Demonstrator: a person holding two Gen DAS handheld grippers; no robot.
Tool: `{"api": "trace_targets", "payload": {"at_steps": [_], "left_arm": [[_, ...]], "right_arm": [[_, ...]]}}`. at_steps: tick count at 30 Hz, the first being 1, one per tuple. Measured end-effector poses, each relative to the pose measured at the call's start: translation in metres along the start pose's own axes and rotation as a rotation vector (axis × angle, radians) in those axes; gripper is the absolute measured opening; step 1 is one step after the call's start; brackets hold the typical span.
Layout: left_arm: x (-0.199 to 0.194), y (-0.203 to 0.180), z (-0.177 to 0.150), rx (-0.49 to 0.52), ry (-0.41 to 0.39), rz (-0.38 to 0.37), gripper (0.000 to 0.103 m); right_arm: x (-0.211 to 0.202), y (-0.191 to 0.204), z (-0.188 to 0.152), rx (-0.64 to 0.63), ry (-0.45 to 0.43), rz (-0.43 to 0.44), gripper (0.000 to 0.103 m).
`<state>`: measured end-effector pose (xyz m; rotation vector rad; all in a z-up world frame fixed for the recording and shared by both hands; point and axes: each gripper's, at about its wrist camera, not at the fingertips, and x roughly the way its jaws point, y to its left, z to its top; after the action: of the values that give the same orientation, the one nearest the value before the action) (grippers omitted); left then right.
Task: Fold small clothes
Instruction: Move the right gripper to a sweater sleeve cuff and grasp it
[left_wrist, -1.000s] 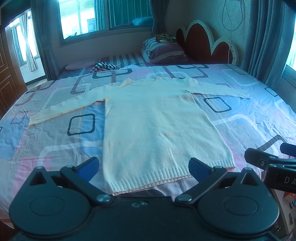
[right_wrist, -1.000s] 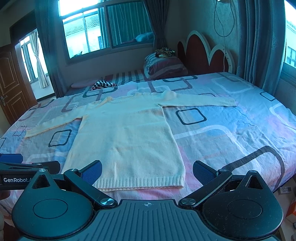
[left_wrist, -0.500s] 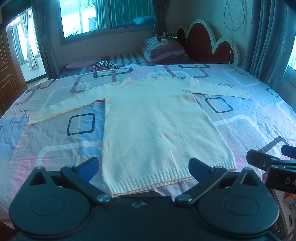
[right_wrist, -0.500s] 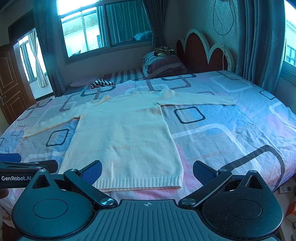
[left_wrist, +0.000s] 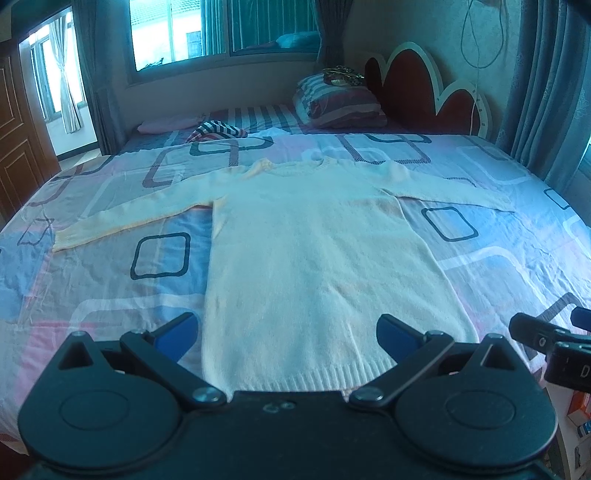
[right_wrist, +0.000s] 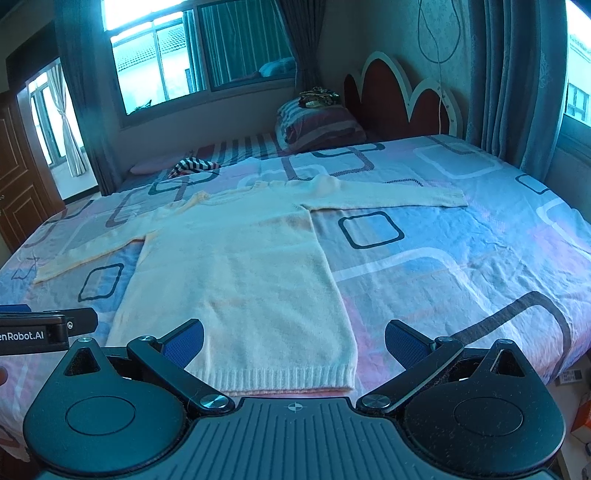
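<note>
A cream long-sleeved knit sweater lies flat on the bed, both sleeves spread sideways, ribbed hem nearest me. My left gripper hovers open just above the hem, blue pads wide apart, nothing between them. My right gripper is open too, over the hem's right corner. The right gripper's tip shows at the right edge of the left wrist view, and the left gripper's body at the left edge of the right wrist view.
The bed carries a sheet with square outlines. Striped pillows and a red headboard stand at the far end. A striped cloth lies near the window side. Curtains hang at right, a door at left.
Both grippers have crept slightly forward and lower toward the sweater's hem. The sweater has not moved and both grippers stay open.
</note>
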<state>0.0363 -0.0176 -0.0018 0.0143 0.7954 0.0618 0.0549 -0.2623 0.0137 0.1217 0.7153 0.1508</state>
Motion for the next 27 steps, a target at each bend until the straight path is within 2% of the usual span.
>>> {"api": "trace_targets", "payload": {"at_steps": [7, 27], "left_arm": [[0.031, 0.004, 0.019, -0.056, 0.029, -0.038, 0.102], [0.127, 0.005, 0.086, -0.159, 0.049, 0.042, 0.102]], "right_arm": [[0.026, -0.015, 0.018, 0.021, 0.006, -0.009, 0.103], [0.129, -0.081, 0.094, 0.082, 0.018, -0.034, 0.103]]}}
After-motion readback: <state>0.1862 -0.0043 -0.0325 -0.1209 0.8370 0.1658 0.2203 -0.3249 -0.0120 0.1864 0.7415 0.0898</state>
